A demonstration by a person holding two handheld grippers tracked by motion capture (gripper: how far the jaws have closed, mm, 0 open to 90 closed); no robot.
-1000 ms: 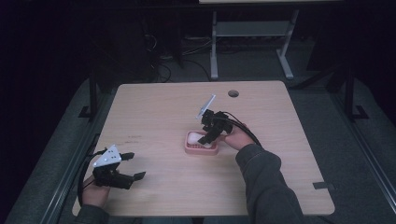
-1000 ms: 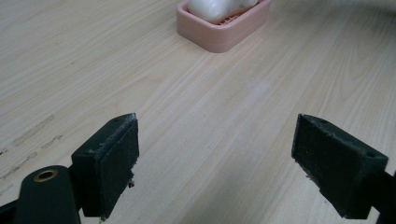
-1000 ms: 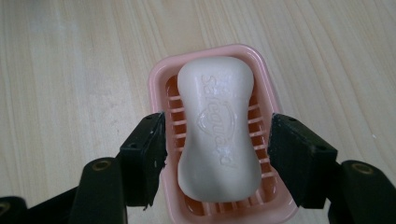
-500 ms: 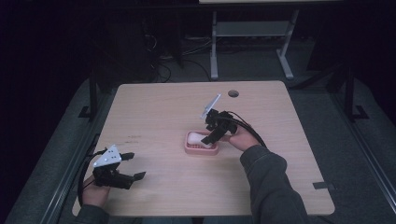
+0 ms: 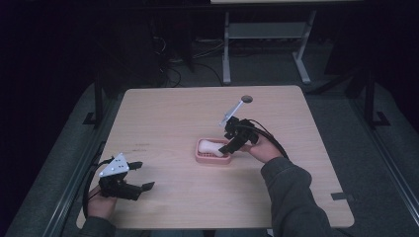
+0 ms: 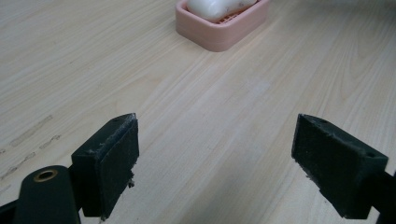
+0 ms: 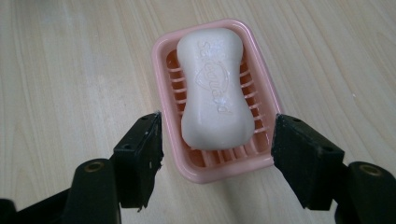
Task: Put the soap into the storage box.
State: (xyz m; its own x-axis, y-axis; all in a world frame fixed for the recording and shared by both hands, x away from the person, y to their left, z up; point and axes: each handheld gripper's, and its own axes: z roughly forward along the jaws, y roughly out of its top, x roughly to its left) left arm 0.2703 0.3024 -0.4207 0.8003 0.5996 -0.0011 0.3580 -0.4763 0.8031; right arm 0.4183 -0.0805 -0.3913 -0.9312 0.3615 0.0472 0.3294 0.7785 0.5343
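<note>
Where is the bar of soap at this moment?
The white soap lies in the pink soap dish near the table's middle in the high view, just ahead of the open right gripper, whose jaws flank the dish's near end.

A white soap bar with embossed lettering lies in a pink, slatted soap dish. The worktop is pale wood with fine grain; both hand-held grippers' pads are black.

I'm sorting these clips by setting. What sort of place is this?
Probably a lab or recording room, not a bathroom: the soap in its pink dish sits on a bare wooden table, with dark surroundings and cables on the floor.
</note>
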